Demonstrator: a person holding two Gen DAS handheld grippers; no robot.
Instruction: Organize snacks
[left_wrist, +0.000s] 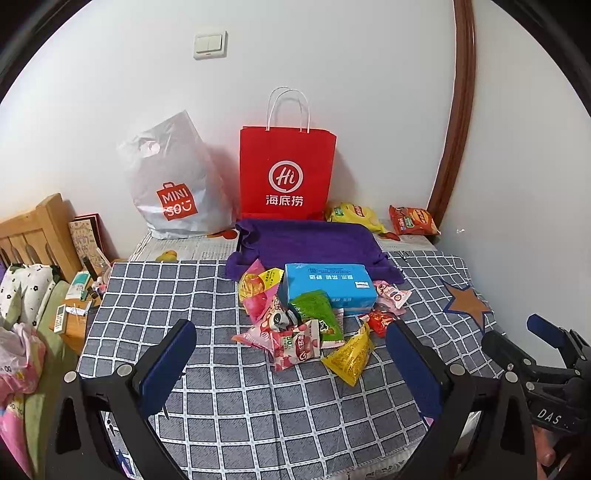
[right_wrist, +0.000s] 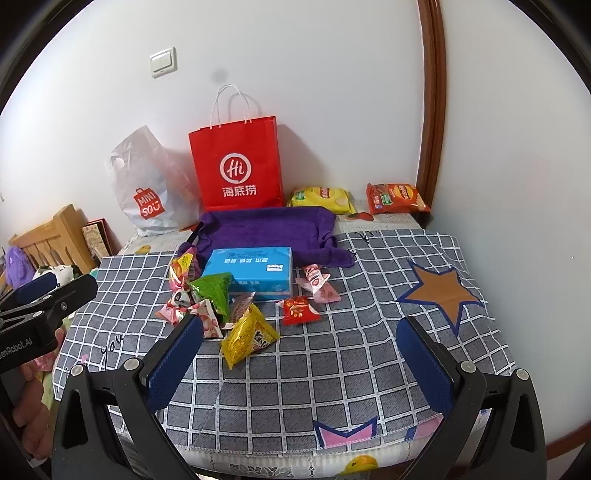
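The table (left_wrist: 155, 295), covered in a grey checked cloth, is filling the lower half of both views. At its far edge, in the upper middle of the frame, a red paper bag (left_wrist: 287, 171) is standing upright against the wall with a white plastic bag (left_wrist: 173, 184) slumping just to its left — likely places for the snacks, though that is a guess. A purple towel (left_wrist: 314, 240) is lying in front of the red bag, and a blue tissue pack (left_wrist: 328, 286) is sitting at its near edge.

The snack pile (left_wrist: 295, 325) is crowding the pack's left and front sides at centre frame; two chip packets (right_wrist: 397, 199) are lying apart at upper right.

Both tools are hovering empty with fingers spread wide: the left tool (left_wrist: 291, 365) is facing the pile, the right tool (right_wrist: 301, 363) is sitting slightly right of it.

Starting at the outlying yellow triangular packet (right_wrist: 249, 338) is looking wisest — gripping it by a pinched edge, not the puffy middle, and leaving the tangled pink packets for later.
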